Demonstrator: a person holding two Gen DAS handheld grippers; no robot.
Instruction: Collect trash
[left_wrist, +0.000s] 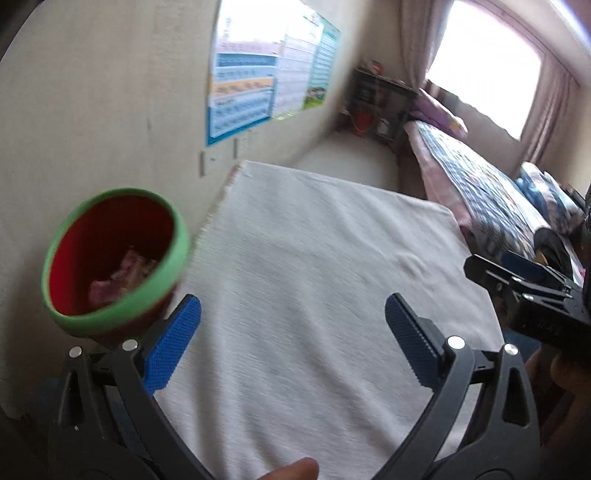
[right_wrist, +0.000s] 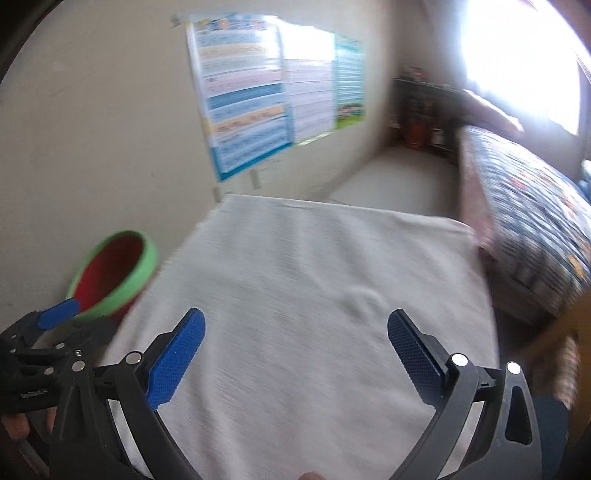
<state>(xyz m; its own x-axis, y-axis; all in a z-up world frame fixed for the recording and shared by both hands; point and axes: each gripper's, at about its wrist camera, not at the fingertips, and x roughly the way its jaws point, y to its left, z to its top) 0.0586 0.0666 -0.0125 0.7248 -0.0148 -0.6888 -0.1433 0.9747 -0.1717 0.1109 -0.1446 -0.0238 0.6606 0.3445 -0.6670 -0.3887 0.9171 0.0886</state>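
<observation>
Both tools hang over the table (left_wrist: 314, 258), which is draped in a pale cloth. The left tool (left_wrist: 291, 314) has its blue pads spread wide, gripping nothing; the right tool (right_wrist: 295, 328) is likewise released and empty. The red bin with a green rim (left_wrist: 114, 258) stands off the table's left edge against the wall, crumpled pinkish trash (left_wrist: 122, 273) lying inside. Posters (right_wrist: 266, 88) hang on the wall beyond, and a bed with a patterned cover (right_wrist: 535, 229) runs along the right, beneath a bright window (left_wrist: 484, 74).
</observation>
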